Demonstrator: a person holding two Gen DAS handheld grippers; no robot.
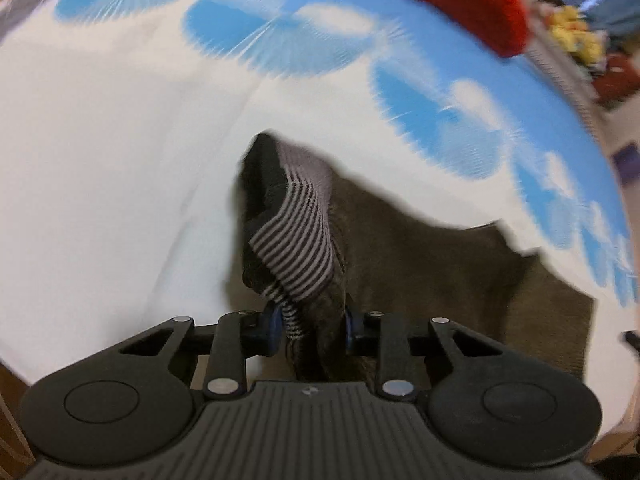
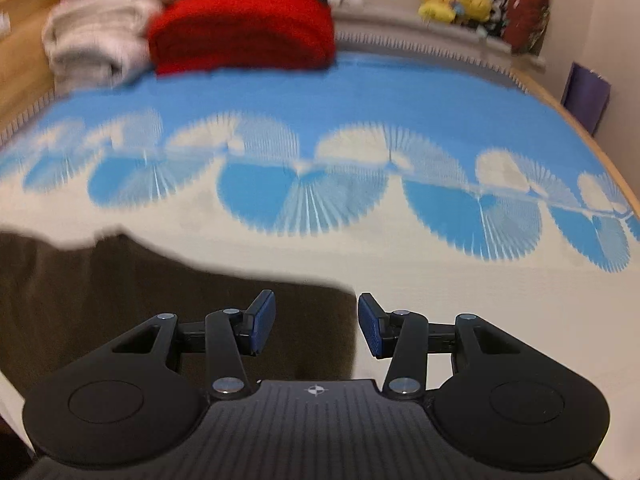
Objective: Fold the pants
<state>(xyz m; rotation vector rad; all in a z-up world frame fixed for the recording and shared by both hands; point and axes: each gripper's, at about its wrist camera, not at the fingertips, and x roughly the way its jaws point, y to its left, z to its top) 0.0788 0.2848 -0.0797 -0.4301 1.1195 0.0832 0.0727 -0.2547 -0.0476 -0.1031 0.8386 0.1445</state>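
Observation:
Dark olive-brown pants (image 1: pixel 420 264) lie on a white and blue bedspread (image 1: pixel 120 160). My left gripper (image 1: pixel 310 326) is shut on a bunched edge of the pants, where a black-and-grey striped cuff or waistband (image 1: pixel 296 240) is lifted off the bed and hangs from the blue pads (image 1: pixel 275 326). In the right wrist view the pants (image 2: pixel 120 288) spread flat to the lower left. My right gripper (image 2: pixel 316 326) hovers open over their right edge, with nothing between its fingers.
A red folded blanket (image 2: pixel 244 32) and a pile of white bedding (image 2: pixel 96 32) lie at the far side of the bed. Yellow plush toys (image 2: pixel 456 0) sit on a ledge behind. A wooden bed frame (image 2: pixel 560 108) runs along the right edge.

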